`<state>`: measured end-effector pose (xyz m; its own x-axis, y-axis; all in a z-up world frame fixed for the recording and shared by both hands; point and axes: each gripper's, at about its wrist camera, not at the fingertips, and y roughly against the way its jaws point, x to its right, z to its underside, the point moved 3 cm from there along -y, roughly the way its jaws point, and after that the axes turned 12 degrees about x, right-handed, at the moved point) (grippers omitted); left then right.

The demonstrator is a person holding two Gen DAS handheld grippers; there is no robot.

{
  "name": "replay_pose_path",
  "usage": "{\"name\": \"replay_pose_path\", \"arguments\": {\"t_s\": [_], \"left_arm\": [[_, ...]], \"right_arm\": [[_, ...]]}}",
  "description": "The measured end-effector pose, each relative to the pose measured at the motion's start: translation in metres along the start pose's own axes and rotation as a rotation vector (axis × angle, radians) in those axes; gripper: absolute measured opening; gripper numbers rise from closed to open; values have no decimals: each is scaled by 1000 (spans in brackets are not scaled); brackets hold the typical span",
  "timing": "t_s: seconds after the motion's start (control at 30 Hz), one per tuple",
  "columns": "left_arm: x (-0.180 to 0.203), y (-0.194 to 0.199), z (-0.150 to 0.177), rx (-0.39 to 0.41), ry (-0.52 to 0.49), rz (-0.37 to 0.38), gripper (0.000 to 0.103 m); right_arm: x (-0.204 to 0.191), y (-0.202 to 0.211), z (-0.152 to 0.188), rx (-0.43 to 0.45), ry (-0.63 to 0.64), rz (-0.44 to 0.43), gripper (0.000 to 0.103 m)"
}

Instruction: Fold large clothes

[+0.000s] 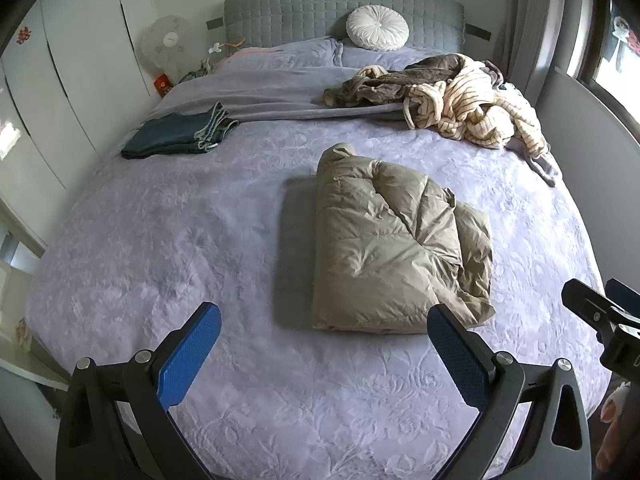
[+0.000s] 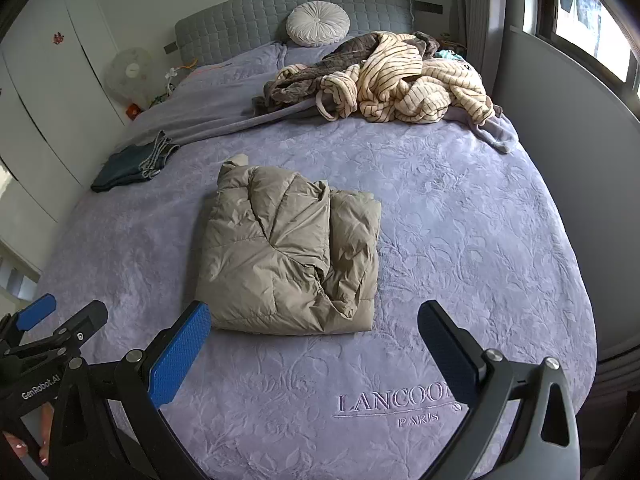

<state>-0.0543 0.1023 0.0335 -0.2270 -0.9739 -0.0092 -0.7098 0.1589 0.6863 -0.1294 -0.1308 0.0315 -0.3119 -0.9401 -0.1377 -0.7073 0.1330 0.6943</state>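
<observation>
My 2 claws hang wide apart and empty over the bed (image 2: 460, 208).

The puffy coat (image 1: 396, 240) lies folded mid-bed, near my left claw (image 1: 324, 344) and right claw (image 2: 314, 348). I think it should go by the folded jeans (image 1: 176, 136); I should scoop low, both sides together. The striped pile (image 2: 404, 80) is tangled, so I cannot count its clothes.

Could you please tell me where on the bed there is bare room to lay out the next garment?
Free: the bedspread left of the folded jacket and below the jeans, plus the stretch right of the jacket. Crowded: the far right corner, under the clothes pile.
</observation>
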Motion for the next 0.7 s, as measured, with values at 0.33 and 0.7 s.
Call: {"name": "replay_pose_path", "arguments": {"t_s": [0.33, 0.7], "left_arm": [[-3, 0, -1, -1, 0, -1, 103], [-3, 0, -1, 0, -3, 1, 103]], "right_arm": [[0, 0, -1, 1, 0, -4, 103], [0, -1, -2, 1, 2, -2, 103]]}}
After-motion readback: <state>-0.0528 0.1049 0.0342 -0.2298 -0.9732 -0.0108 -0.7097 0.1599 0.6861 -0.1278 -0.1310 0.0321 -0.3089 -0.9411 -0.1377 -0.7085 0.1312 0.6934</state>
